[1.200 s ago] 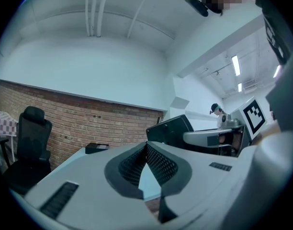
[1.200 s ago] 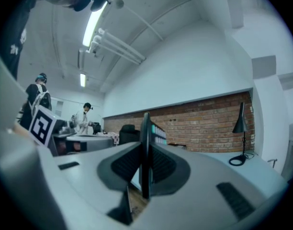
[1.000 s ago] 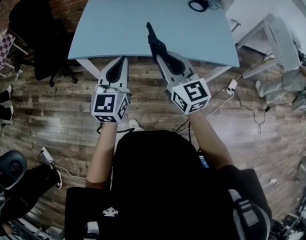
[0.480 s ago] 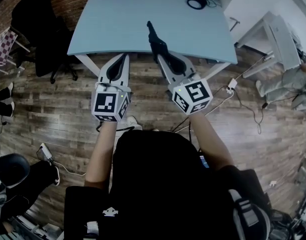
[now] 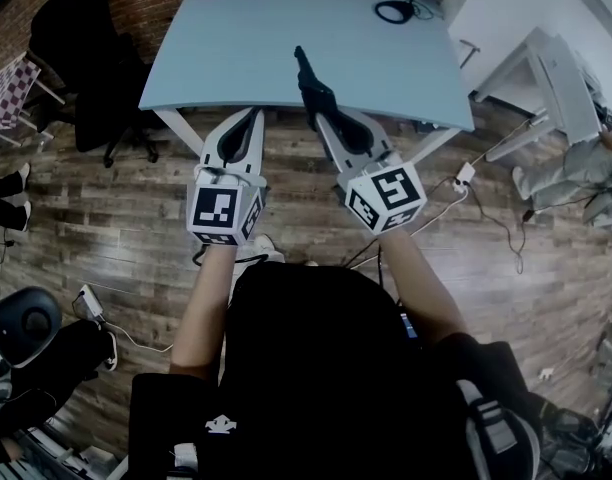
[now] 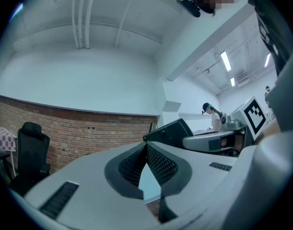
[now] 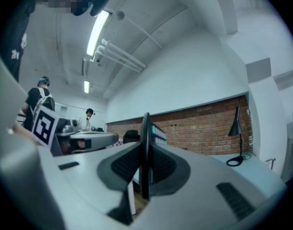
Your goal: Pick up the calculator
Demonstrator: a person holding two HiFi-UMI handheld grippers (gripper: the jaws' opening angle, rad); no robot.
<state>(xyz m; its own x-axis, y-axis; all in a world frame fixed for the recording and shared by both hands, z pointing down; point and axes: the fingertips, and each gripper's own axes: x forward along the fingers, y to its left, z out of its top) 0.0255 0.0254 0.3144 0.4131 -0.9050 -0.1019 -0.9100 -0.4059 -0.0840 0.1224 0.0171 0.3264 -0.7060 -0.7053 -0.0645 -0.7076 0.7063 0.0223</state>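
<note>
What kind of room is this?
Probably an office or lab workspace: a pale desk with a lamp, a black office chair beside it, and a brick wall behind.

Calculator [image 7: 146, 128] edge-on in the right gripper [image 7: 144, 164], face nearly out of sight.

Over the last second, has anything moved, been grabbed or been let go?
Nothing clear-cut. The right gripper stays shut on the calculator, which is held edge-on between its jaws over the near edge of the table. The left gripper stays shut and empty beside it. Everything sits marginally differently in the head view, table included, which looks like camera shift.
</note>
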